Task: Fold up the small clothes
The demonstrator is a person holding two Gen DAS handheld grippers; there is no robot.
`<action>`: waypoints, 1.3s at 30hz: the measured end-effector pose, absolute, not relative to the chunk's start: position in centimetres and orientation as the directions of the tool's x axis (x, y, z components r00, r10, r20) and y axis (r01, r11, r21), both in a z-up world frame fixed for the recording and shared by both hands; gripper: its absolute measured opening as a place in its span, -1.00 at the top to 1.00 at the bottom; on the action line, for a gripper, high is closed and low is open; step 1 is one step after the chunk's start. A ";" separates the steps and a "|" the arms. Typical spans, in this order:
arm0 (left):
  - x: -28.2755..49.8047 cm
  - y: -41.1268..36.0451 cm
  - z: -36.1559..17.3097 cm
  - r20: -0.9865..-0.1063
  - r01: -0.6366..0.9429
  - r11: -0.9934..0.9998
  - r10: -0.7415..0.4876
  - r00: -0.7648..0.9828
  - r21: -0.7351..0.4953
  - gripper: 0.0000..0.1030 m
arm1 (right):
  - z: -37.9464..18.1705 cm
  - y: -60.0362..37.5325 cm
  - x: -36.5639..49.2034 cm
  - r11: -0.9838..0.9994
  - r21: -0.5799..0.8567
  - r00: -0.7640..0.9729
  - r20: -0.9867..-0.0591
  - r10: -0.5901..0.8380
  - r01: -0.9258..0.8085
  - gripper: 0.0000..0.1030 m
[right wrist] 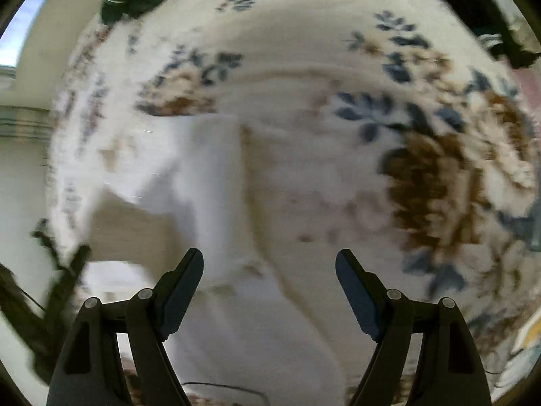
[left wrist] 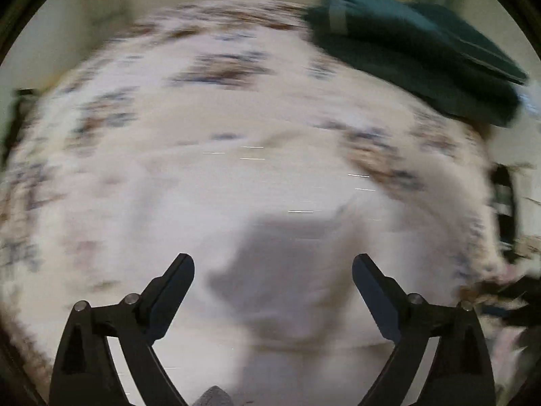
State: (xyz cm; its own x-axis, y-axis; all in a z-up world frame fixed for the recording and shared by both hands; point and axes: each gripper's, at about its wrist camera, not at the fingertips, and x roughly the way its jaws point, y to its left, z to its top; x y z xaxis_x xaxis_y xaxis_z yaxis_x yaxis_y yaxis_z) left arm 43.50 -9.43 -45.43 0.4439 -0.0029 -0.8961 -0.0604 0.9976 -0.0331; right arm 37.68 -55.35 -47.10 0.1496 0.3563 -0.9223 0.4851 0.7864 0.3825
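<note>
Here both views blur. The left gripper (left wrist: 273, 267) hangs with jaws spread wide and empty above a white garment (left wrist: 270, 270) lying on the floral cover (left wrist: 111, 108). The right gripper (right wrist: 269, 264) also gapes empty; the garment's edge (right wrist: 250, 182) runs between its fingers. Possibly folded, a teal cloth (left wrist: 416, 50) sits at the cover's far edge.

One white garment (right wrist: 216, 182), one floral bedcover (right wrist: 422, 142), one folded teal stack (left wrist: 416, 50) — two grippers' fingers (left wrist: 175, 287).
</note>
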 end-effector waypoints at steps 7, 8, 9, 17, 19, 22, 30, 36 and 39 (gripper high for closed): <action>41.2 2.5 -48.6 -0.901 -0.265 0.947 0.269 0.340 0.183 -0.86 | -50.3 -48.0 44.7 0.763 0.479 0.140 -0.872 0.468 0.433 -0.60; 40.9 3.9 -49.0 -0.898 -0.296 0.934 0.294 0.326 0.199 -0.86 | -50.6 -46.7 45.4 0.767 0.480 0.137 -0.872 0.470 0.425 -0.60; 40.7 5.2 -49.4 -0.894 -0.325 0.920 0.323 0.312 0.219 -0.86 | -51.1 -45.0 46.5 0.772 0.481 0.129 -0.871 0.474 0.414 -0.60; 40.6 9.5 -51.2 -0.903 -0.419 0.883 0.340 0.263 0.211 -0.86 | -56.7 -32.8 53.8 0.933 0.281 -0.030 -0.955 0.295 0.224 0.85; 40.9 10.4 -51.1 -0.904 -0.426 0.884 0.330 0.273 0.193 -0.86 | -54.2 -33.3 52.6 0.944 0.236 0.065 -0.972 0.227 0.231 0.82; 41.6 11.5 -50.7 -0.908 -0.448 0.879 0.311 0.281 0.162 -0.86 | -50.3 -36.5 49.2 0.945 0.175 0.167 -0.977 0.133 0.275 0.83; 46.4 11.6 -51.2 -0.906 -0.436 0.893 0.272 0.323 0.113 -0.86 | -52.0 -44.2 42.6 0.852 0.237 0.070 -0.970 0.231 0.467 0.22; 48.3 10.4 -51.0 -0.899 -0.381 0.915 0.274 0.343 0.134 -0.86 | -51.9 -44.5 44.8 0.785 0.301 0.148 -0.953 0.263 0.542 -0.11; 48.5 10.0 -50.9 -0.899 -0.365 0.920 0.274 0.343 0.141 -0.86 | -54.3 -42.3 45.8 0.874 0.187 -0.002 -0.978 0.211 0.449 0.97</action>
State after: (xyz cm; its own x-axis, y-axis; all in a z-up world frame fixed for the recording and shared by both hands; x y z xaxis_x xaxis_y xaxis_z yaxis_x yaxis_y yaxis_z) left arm 48.45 9.95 -50.88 0.3432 0.2737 -0.8985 -0.3649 0.9203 0.1410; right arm 45.82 -42.33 -54.33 -0.0024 0.2106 -0.9776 0.4488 0.8738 0.1871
